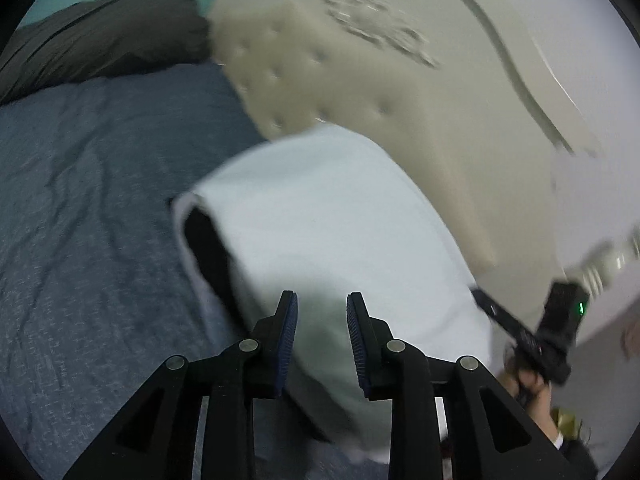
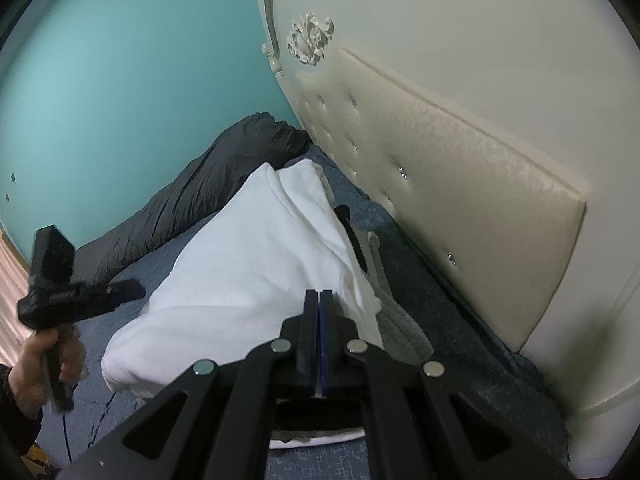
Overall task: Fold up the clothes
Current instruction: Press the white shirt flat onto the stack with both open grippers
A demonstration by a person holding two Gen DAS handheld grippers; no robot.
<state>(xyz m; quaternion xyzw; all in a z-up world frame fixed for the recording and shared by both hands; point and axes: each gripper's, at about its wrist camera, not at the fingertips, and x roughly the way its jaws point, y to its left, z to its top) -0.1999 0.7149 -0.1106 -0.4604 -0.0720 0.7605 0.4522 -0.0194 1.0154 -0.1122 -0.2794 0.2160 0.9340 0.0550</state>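
Observation:
A folded white garment (image 1: 320,216) lies on the blue bedspread (image 1: 88,208) near the headboard; it also shows in the right wrist view (image 2: 248,256), with a grey garment (image 2: 400,332) under its right edge. My left gripper (image 1: 322,300) is open and empty, just above the white garment's near edge. My right gripper (image 2: 319,296) is shut, with a thin white edge between its pads low down, over the garment's near right corner. In the left wrist view the right gripper (image 1: 532,332) is blurred at the right.
A cream tufted headboard (image 2: 440,184) runs along the right. A dark duvet (image 2: 208,200) lies bunched against the teal wall (image 2: 120,80). The other hand and left gripper (image 2: 60,292) show at the left in the right wrist view.

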